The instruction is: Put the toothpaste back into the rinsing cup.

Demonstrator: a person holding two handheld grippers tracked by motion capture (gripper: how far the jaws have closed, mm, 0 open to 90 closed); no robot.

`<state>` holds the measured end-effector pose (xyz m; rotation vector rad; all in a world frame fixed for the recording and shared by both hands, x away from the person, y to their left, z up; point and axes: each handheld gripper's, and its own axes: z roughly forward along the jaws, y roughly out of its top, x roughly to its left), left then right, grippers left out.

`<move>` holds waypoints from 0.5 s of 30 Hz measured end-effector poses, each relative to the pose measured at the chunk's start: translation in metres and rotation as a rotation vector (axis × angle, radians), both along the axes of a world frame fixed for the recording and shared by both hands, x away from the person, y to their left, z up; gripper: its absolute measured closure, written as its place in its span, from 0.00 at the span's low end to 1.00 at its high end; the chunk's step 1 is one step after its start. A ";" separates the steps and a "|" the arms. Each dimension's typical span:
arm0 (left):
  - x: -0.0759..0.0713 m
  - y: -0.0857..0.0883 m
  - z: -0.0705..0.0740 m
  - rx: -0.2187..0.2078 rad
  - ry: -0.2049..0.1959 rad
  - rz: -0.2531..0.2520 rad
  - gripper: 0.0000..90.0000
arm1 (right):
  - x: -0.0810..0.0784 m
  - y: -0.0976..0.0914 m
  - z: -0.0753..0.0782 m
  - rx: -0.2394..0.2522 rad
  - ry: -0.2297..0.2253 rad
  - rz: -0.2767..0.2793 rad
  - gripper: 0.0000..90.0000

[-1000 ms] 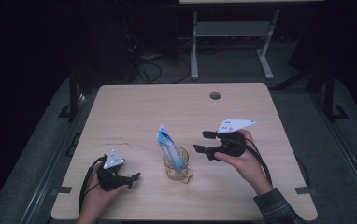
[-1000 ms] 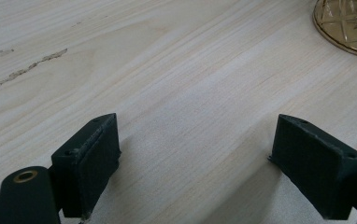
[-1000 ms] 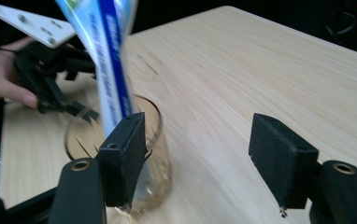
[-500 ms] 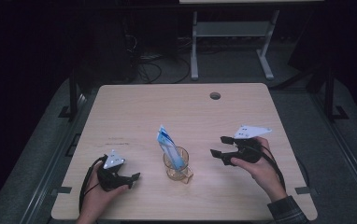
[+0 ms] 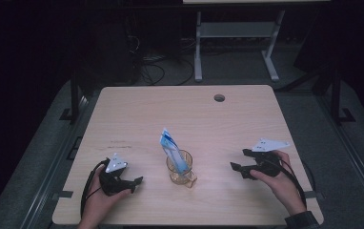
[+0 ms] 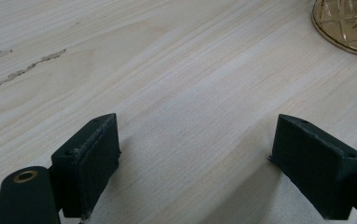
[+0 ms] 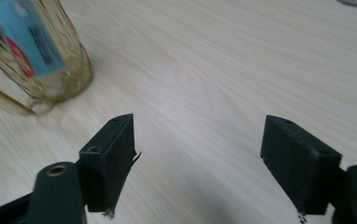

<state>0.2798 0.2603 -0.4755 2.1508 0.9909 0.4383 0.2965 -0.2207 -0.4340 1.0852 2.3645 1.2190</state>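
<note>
An amber glass mug (image 5: 181, 168) stands on the wooden table (image 5: 180, 114) near its front edge. A blue and white packet (image 5: 170, 145) sticks up out of it, leaning left. My left gripper (image 5: 136, 184) rests on the table left of the mug, open, pointing at it. In the left gripper view the gripper (image 6: 197, 123) has bare wood between its jaws and the mug's base (image 6: 349, 23) is at top right. My right gripper (image 5: 238, 160) is right of the mug, jaws pointing at it. Its jaws (image 7: 199, 120) have just been opening and nothing is between them; the mug (image 7: 41, 70) and packet (image 7: 24, 37) are at upper left.
A round cable hole (image 5: 219, 98) is in the table's far side. Beyond the table, a dark floor holds cables (image 5: 151, 71) and a white desk frame (image 5: 232, 43). Metal stands (image 5: 73, 95) flank the table's sides.
The right hand has drawn back from the mug, to the right and down toward the table, and its jaws stand wider. The left gripper has not moved.
</note>
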 end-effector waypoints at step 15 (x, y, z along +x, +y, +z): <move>0.000 0.000 0.000 0.000 0.000 -0.003 0.16 | -0.014 -0.029 -0.032 -0.140 0.084 -0.106 0.23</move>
